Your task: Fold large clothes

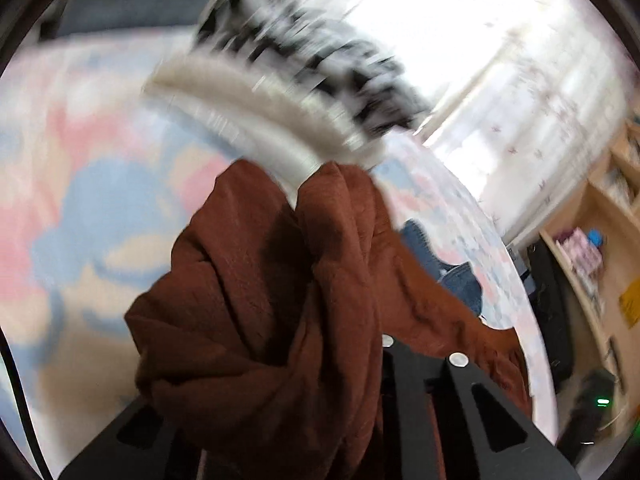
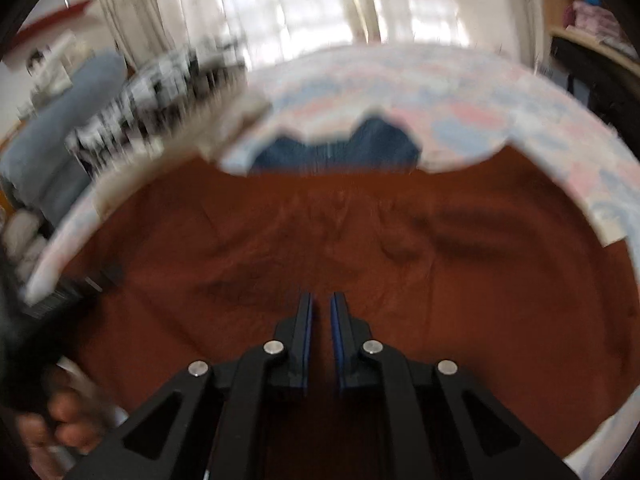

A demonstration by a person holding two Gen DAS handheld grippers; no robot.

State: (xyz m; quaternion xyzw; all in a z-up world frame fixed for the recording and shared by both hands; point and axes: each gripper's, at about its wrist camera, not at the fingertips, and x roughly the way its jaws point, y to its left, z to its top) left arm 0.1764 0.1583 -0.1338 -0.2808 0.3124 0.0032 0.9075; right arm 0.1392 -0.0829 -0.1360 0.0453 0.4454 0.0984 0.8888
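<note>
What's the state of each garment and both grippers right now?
Rust-brown garment: spread on the bed, one part bunched and lifted.
Left gripper: jaws shut on the bunched brown cloth.
Right gripper: jaws shut, nothing between them, above the garment.
Blue jeans: lying beyond the brown garment.
Black-and-white garment: blurred, state unclear.

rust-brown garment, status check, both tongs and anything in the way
Left tongs shut on bunched rust-brown garment. Right tongs shut, empty, over its spread part. Blue jeans beyond on the bedsheet, not in the way.
</note>
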